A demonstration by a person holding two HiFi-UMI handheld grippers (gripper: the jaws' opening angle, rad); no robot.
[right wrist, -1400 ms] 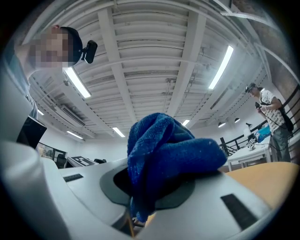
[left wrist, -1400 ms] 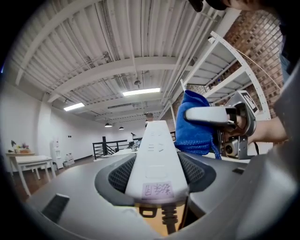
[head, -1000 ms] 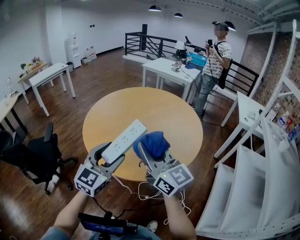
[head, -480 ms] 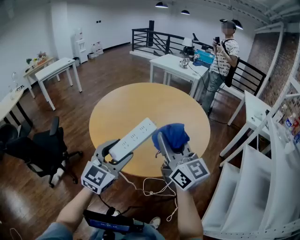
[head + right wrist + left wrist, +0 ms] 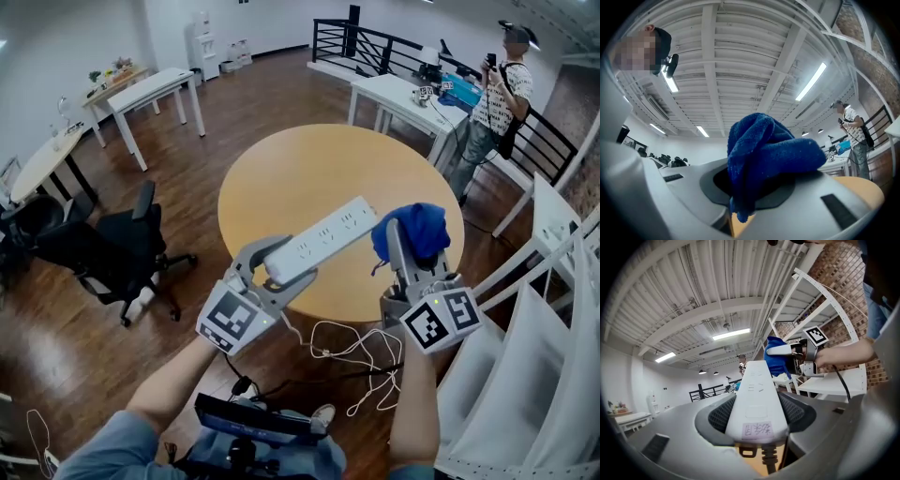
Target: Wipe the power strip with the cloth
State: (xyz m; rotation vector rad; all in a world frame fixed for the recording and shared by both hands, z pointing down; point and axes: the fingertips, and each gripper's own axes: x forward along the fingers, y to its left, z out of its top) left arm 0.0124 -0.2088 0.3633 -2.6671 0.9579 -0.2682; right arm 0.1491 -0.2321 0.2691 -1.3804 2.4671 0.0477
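A long white power strip (image 5: 323, 239) is held in the air above the near edge of the round wooden table (image 5: 309, 178). My left gripper (image 5: 279, 266) is shut on its cable end, and the strip (image 5: 756, 399) runs away between the jaws. Its white cable (image 5: 349, 349) hangs in loops below. A bunched blue cloth (image 5: 417, 232) sits in my right gripper (image 5: 410, 246), which is shut on it just right of the strip's far end. In the right gripper view the cloth (image 5: 764, 159) fills the jaws. In the left gripper view the cloth (image 5: 779, 361) shows beyond the strip's tip.
A black office chair (image 5: 117, 251) stands left of the table. White shelving (image 5: 539, 309) rises at the right. A person (image 5: 495, 89) stands by a white table (image 5: 403, 98) at the back right. Another white table (image 5: 155, 89) stands at the back left.
Both grippers sit further right and lower in the head view as the camera swung. The cloth has drawn a little away from the strip's far end, and the strip has rolled slightly.
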